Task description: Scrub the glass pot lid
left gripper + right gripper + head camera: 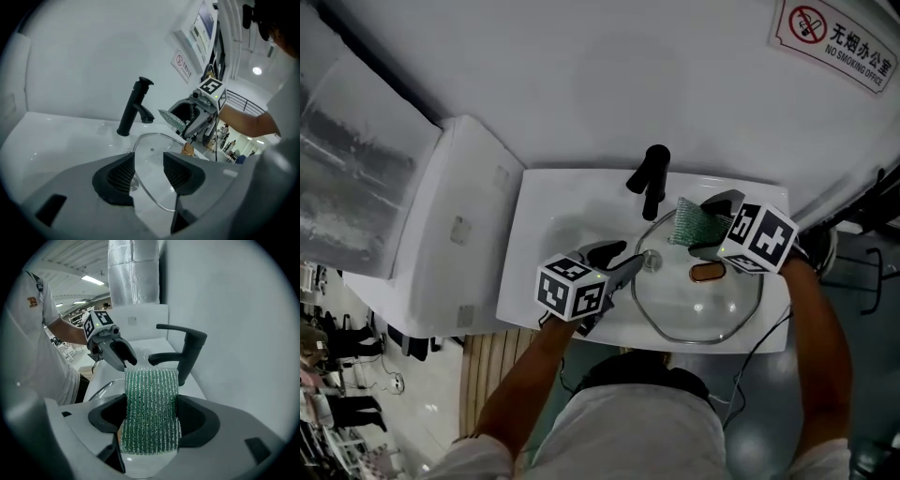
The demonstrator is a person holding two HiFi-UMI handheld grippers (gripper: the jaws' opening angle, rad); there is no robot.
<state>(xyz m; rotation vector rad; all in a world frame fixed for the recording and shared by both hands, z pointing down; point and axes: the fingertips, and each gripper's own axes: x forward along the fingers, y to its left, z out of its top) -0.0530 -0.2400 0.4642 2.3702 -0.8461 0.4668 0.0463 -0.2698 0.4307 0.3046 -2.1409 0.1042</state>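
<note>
The glass pot lid (pixel 703 305) with a gold knob (pixel 708 273) lies in the white sink (pixel 558 220). My left gripper (pixel 626 260) is open at the lid's left rim. In the left gripper view the rim (pixel 140 180) runs between the ribbed pads (pixel 123 176) without touching them. My right gripper (pixel 701 225) hangs over the lid's far side, shut on a green scrub sponge (pixel 694 223). In the right gripper view the sponge (pixel 151 408) stands upright between the jaws, with the left gripper (pixel 117 351) beyond it.
A black faucet (pixel 651 178) stands at the back of the sink, close to the sponge. A white wall runs behind it with a no-smoking sign (pixel 834 42). A white cabinet (pixel 441 234) adjoins the sink's left side.
</note>
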